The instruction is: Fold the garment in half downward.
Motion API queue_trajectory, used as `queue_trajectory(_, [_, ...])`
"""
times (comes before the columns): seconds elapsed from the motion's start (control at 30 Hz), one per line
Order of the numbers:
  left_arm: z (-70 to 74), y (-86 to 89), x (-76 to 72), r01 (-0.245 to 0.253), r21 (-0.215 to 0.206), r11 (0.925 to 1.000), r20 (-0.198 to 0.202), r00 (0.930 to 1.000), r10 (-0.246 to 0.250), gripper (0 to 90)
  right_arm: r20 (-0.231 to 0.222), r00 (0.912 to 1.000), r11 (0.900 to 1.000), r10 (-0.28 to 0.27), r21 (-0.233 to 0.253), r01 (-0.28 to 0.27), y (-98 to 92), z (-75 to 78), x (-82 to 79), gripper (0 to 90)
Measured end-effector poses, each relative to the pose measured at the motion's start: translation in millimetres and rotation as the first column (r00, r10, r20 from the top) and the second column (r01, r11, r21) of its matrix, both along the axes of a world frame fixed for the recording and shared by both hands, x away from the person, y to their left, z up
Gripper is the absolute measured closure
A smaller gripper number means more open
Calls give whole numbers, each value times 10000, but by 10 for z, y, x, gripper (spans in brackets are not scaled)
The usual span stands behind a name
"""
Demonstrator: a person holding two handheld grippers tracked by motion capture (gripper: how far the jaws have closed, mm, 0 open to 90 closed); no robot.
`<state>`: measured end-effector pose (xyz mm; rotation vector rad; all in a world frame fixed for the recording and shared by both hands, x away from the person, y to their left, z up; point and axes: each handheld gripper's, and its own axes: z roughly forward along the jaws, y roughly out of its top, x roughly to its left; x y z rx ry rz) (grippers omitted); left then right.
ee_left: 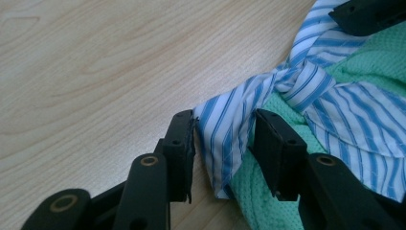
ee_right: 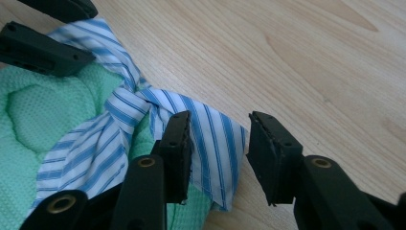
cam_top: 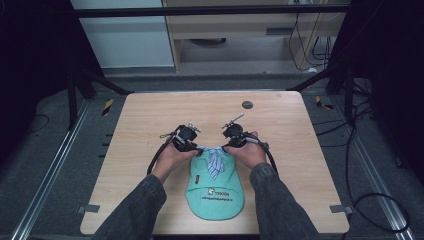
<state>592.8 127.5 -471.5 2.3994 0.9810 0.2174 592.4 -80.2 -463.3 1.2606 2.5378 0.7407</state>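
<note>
A light wooden table (cam_top: 150, 150) carries a mint-green bib (cam_top: 215, 192) laid flat near the person's edge, its rounded bottom toward the person and its neck end pointing away. At that neck end sits a blue-and-white striped collar (cam_top: 214, 162) with a knotted tie hanging down the middle of the green cloth; in the left gripper view the knot (ee_left: 299, 86) looks already tied and snug, with the tie's tail spreading over the mesh fabric. The left gripper (cam_top: 189, 142) is at the collar's left tip and the right gripper (cam_top: 231, 141) at its right tip, each held in a hand (cam_top: 172, 156) just behind. In the left gripper view the jaws stand partly open with the striped collar tip (ee_left: 225, 143) between them, not pinched. In the right gripper view the jaws are likewise apart, wider than the cloth, with the other collar tip (ee_right: 215, 143) lying between them, close to one jaw, not clamped. As I judge it, the bib is laid out and the tie knotted; what remains is closing on both tips to lift, spread or fold the piece.
</note>
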Motion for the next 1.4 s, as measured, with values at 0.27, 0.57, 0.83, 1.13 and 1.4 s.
queue_trajectory(0.27, [-30,-7,-13,-3,61,10000,-33,10000,3,602,-339,9990,9996,-281,28,282,-17,-106,29,542])
queue_trajectory(0.57, [-53,-7,-29,82,93,9999,-98,9999,-81,634,-492,9984,9996,-272,75,276,-15,-139,22,575])
queue_trajectory(0.83, [-56,-13,-62,265,75,9996,-90,9996,-265,757,-525,9985,9998,123,132,-116,11,-134,-1,732])
queue_trajectory(1.13, [-43,-21,-88,381,14,9993,96,9992,-381,845,-352,9984,9990,450,1,-451,45,-116,-35,826])
queue_trajectory(1.4, [133,-2,-129,415,-72,9991,633,9972,-409,849,217,9987,9988,471,135,-474,31,14,-105,828])
